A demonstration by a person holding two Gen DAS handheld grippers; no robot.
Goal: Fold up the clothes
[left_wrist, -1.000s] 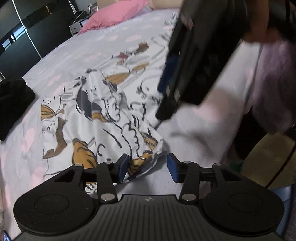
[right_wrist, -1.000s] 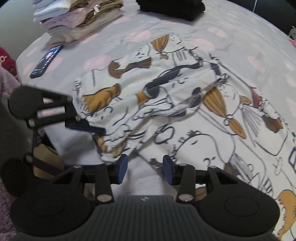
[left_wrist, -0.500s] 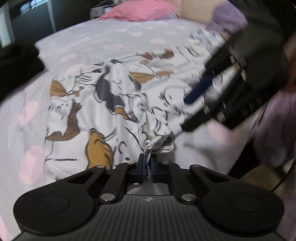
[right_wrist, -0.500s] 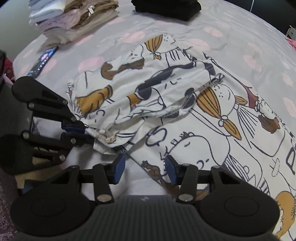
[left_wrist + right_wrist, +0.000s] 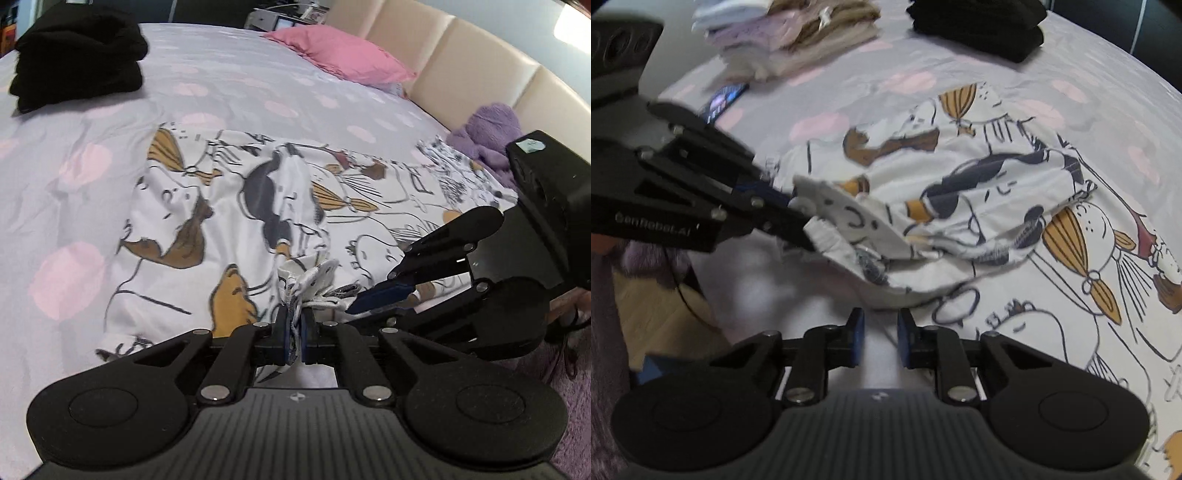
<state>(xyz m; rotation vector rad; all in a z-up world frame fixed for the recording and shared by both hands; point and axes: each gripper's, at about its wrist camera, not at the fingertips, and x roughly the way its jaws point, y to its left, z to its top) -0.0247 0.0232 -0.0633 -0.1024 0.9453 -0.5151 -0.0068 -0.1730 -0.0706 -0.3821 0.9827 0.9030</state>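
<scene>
Left gripper (image 5: 293,338): jaws pressed together on a bunched corner of the printed garment (image 5: 229,221). Fabric sticks out above and below the pads and is lifted off the bed sheet (image 5: 221,92) at the pinch point. The rest of the garment fans out ahead of the jaws, flat on the sheet, cartoon print in white, ochre and dark grey.

Right gripper (image 5: 880,341): jaws have just been closing and now stand narrowly apart. Nothing between the pads, only bare sheet showing in the gap. The raised garment edge hangs just ahead of and above the fingertips, not touching them. From the left wrist view the right gripper sits to the right of the left jaws, tips close to the pinched corner.

From the right wrist view the left gripper comes in from the left, corner of the garment clamped at its tip, cloth draping from there down to the sheet.

Beyond the garment, far from both jaws: folded black pile (image 5: 77,55), stack of folded light clothes (image 5: 786,40), phone (image 5: 726,99) beside that stack. Pink pillow (image 5: 340,55) and purple fleece (image 5: 491,133) ahead-right of the left jaws, by the padded headboard (image 5: 461,66).
</scene>
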